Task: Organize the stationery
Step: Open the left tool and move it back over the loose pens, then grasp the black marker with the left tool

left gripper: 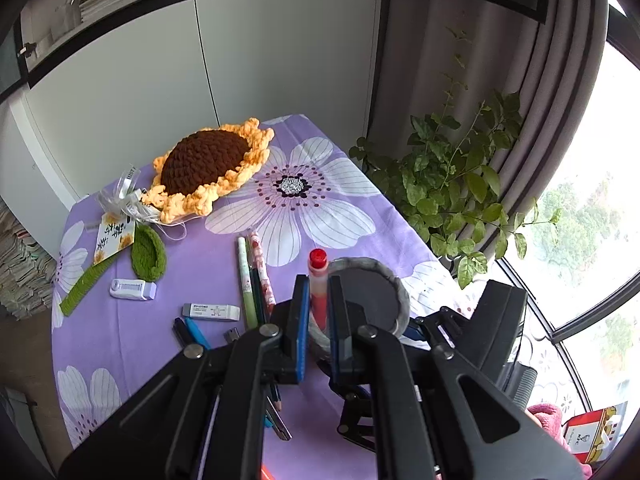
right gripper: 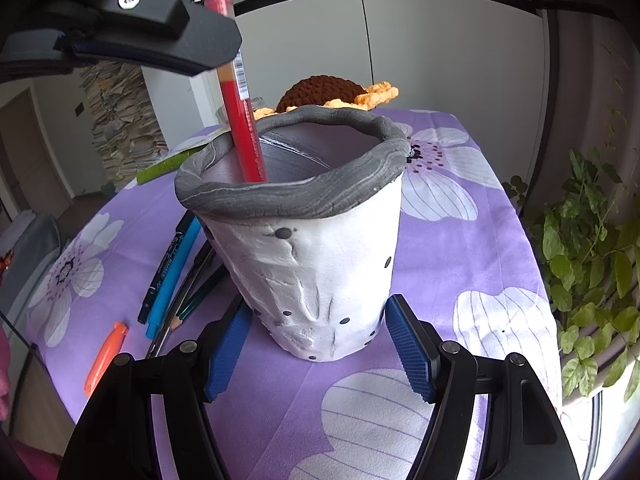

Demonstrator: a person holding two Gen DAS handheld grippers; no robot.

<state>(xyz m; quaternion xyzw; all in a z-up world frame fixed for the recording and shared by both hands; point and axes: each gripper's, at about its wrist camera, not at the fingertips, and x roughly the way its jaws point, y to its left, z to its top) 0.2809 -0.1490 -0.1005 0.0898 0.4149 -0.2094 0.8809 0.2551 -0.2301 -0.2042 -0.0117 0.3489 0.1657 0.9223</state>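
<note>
left tool [left gripper: 319, 304] clamped on red pen [right gripper: 240, 112] in pen pot [right gripper: 312, 260] | right tool [right gripper: 320, 344] clamped on pot base

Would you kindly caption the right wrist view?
Right tongs steady the clay pen pot while left tongs lower a red pen inside.

Cup [right gripper: 308, 280] mouth mostly free beside red pen [right gripper: 244, 136]; loose pens [left gripper: 256, 280] crowd cloth left.

You can't see the red pen's [right gripper: 240, 120] lower end: it is hidden inside the pen holder [right gripper: 304, 280]. The left gripper [left gripper: 319, 300] covers the pen's middle. Pens [left gripper: 256, 280] near the table's [left gripper: 360, 208] front edge vanish behind it.
</note>
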